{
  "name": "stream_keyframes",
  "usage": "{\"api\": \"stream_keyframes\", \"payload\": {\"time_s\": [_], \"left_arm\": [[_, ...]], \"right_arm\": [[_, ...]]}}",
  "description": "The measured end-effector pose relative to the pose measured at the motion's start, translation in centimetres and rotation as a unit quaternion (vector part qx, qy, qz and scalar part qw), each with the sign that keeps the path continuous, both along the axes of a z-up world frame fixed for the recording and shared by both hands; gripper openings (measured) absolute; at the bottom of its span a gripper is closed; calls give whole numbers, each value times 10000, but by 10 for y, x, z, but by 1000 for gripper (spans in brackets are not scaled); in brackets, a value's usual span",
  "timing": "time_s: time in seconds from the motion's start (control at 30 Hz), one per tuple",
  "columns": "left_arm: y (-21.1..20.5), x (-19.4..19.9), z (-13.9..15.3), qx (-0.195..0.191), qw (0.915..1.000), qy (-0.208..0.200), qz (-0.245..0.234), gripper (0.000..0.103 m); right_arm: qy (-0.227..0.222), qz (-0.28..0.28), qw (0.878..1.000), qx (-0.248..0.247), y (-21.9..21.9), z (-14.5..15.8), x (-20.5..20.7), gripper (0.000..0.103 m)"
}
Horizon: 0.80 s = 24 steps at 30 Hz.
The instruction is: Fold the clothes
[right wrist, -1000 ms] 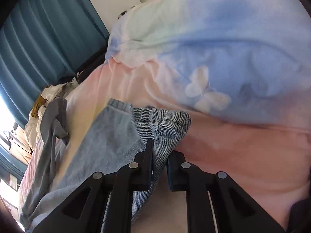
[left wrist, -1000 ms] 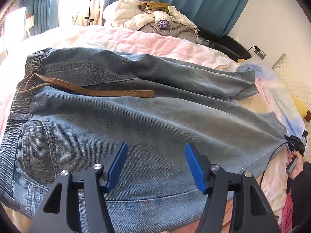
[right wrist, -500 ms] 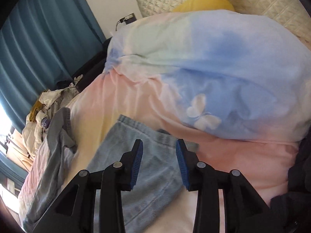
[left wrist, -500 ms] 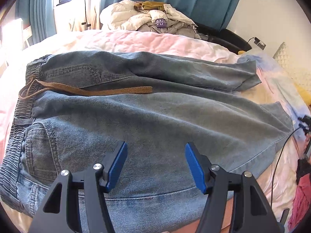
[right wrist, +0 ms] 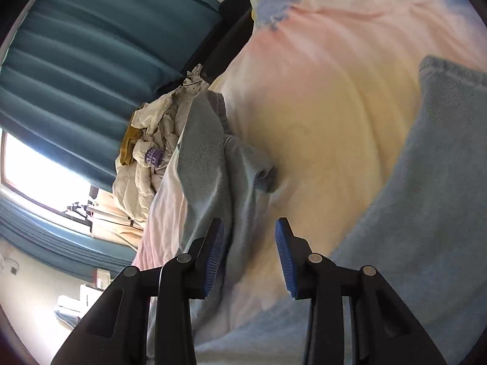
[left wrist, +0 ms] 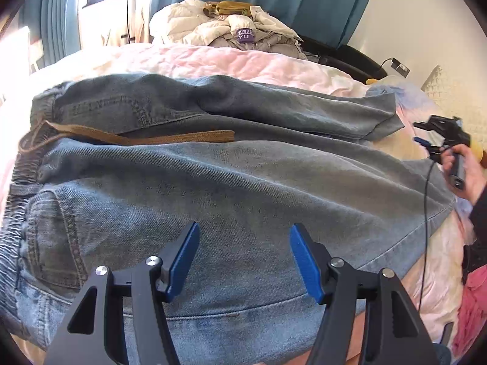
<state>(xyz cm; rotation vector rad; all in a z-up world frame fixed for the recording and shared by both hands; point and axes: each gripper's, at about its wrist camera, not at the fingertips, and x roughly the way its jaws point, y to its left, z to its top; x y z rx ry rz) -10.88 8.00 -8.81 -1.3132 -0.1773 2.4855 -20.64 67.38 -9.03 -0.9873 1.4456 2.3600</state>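
Hovering over the near trouser leg, the left gripper [left wrist: 243, 252] is seen with its blue pads spread wide and nothing held between them. The right gripper [right wrist: 249, 252] is likewise parted, empty, and pointed at the gap between the two leg ends; in the left view it is seen at far right, held in a hand [left wrist: 465, 173].

The jeans [left wrist: 228, 188] are laid flat across the bed [left wrist: 213, 60], waistband at left, hems at right. The two legs are spread apart, the far leg [right wrist: 210, 158] rumpled at its hem. A brown drawstring [left wrist: 146, 135] is lying loose across the upper part. A heap of other clothes [left wrist: 225, 30] is piled at the far edge, against the curtain.

Step judged: the trousers are spread out, no fold visible. A grip on one leg at hem and waistband is probably needed next, so that leg can be laid over leg.
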Motion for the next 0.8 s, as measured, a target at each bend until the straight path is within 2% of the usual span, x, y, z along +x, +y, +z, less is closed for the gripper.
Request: {"api": "stream_keyframes", "payload": {"time_s": [0.07,0.33,0.4,0.47,0.63,0.8], "left_arm": [[-2,-6,-5,143,9999,-86,11,63],[-4,-25,-23,491,9982,-332,-13,63],[-5,-27,-24,543,9980,-327,-24,63],[-4,-28,-24,597,9977,-332,-28,63],[-2,-22,-22,652,9974,-307,-47,63],[-3,-10,-13,691,9975,-129,-50,63]], "right_arm": [[36,-141,9997,-221,-3,-18,-21,35],[301,-973,9943,-320,12,-48,-64,33],[310,-860,9957,120,9,-33,-73,15],[268,-628,9961,561,2,-14,-86,8],[328,-317,9892,1395,-20,48,-102,4],[861,-118,9659,2439,-55,133,-98,4]]}}
